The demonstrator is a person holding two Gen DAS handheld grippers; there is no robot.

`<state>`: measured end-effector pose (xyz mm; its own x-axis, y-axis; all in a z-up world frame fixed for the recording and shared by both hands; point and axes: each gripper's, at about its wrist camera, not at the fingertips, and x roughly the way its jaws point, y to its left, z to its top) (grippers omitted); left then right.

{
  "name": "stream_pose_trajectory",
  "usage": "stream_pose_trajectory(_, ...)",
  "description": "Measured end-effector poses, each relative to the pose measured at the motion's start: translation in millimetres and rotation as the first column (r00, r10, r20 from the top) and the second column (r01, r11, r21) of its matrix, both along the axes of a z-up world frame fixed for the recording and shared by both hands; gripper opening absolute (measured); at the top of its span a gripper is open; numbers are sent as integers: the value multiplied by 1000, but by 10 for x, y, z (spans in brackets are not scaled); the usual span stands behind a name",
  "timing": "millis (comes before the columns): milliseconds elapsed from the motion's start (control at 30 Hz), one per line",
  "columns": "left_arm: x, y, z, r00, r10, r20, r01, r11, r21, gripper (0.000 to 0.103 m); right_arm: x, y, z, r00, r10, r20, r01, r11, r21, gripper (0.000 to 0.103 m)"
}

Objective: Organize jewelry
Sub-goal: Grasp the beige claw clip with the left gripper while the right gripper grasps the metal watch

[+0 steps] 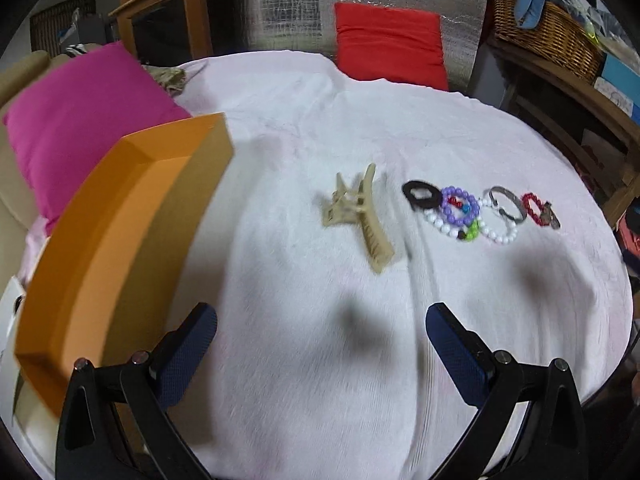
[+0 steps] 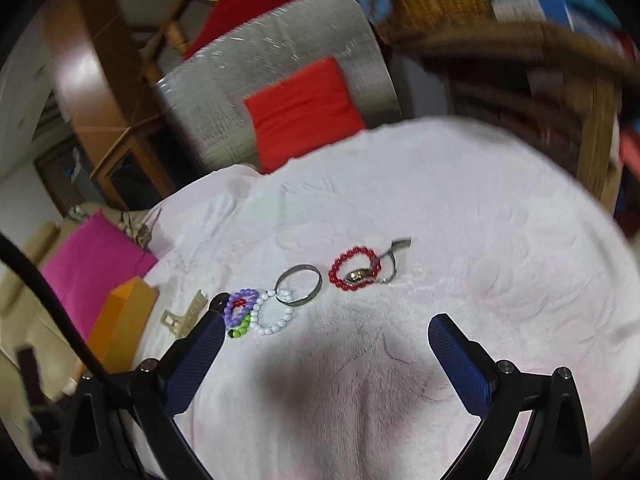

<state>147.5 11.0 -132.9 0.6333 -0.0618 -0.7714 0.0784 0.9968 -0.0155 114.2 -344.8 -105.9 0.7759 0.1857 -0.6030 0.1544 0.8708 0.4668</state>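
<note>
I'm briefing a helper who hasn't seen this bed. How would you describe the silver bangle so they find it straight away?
Start at the white blanket and find the row of jewelry across its middle. The silver bangle sits between the white bead bracelet and the red bead bracelet, overlapping the white one. It is the only smooth, plain metal band; its neighbours are all strings of beads.

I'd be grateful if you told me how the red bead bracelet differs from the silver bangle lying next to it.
The red bead bracelet is a ring of separate round red beads; the silver bangle is one smooth, plain metal band. The bracelet has a small metallic piece lying inside its loop, whereas the bangle overlaps the white bead bracelet at its edge. Both lie flat and untouched on the white cloth.
</note>
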Motion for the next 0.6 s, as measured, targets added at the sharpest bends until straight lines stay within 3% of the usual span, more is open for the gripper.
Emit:
stream_pose_trajectory(133,328,-117,-81,1000,-12,-2,12,1000,-5,103,213,-91,-142,999,13,-41,-9,997,81,91)
stream_pose_trajectory(200,486,-174,-137,999,-22,-29,21,999,-26,96,313,-138,-184,998,5,-57,0,996,89,81)
stream_pose_trajectory(333,725,-276,-323,993,-56,-100,51,997,-55,70,518,-316,-274,995,-34,-90,45,992,118,71)
stream_pose_trajectory(433,844,-304,-438,986,-58,-158,48,997,-68,51,704,-455,-368,991,-47,-128,64,988,138,58)
stream_pose_trajectory(500,877,-303,-428,986,-50,-156,39,996,-75,47,828,-519,-441,987,-41,-153,66,984,166,51)
stream_pose_trajectory(567,897,-317,-406,987,-65,-148,52,995,-87,28,965,-564,-500,983,-50,-178,81,982,169,45)
stream_pose_trajectory(600,907,-331,-408,986,-75,-151,61,994,-94,25,1024,-585,-520,980,-59,-188,91,982,168,45)
